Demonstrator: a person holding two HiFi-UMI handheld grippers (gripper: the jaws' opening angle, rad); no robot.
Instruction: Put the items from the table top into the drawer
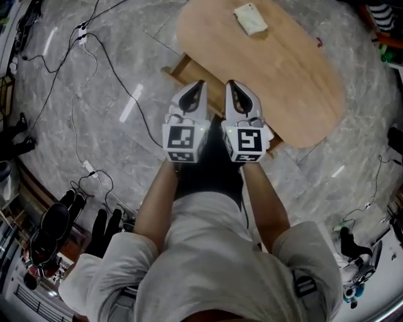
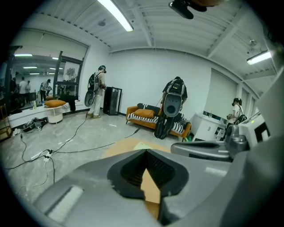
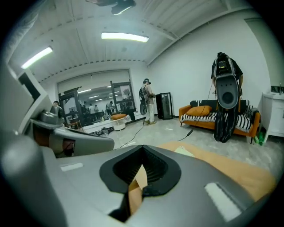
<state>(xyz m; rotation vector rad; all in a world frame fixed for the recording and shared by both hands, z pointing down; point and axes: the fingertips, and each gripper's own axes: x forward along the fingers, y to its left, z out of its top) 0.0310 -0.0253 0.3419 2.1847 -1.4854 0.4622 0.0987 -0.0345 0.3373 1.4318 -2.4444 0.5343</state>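
Note:
An oval wooden table point(image 1: 283, 75) stands on the marble floor. A pale folded cloth-like item point(image 1: 250, 19) lies near its far end; it also shows as a light patch point(image 2: 143, 145) in the left gripper view and as a light patch point(image 3: 184, 151) in the right gripper view. No drawer shows in any view. My left gripper point(image 1: 200, 86) and right gripper point(image 1: 230, 85) hover side by side at the table's near edge, well short of the item. Both point toward the table. The left gripper point(image 2: 146, 153) is shut with nothing in it. The right gripper point(image 3: 143, 150) is likewise shut and empty.
Black cables point(image 1: 107, 56) and a power strip point(image 1: 88, 167) lie on the floor to the left. Shoes and bags point(image 1: 56, 220) sit at the lower left. Farther off are an orange sofa point(image 2: 142, 114), dark gear on a stand point(image 2: 174, 104) and people standing point(image 2: 98, 91).

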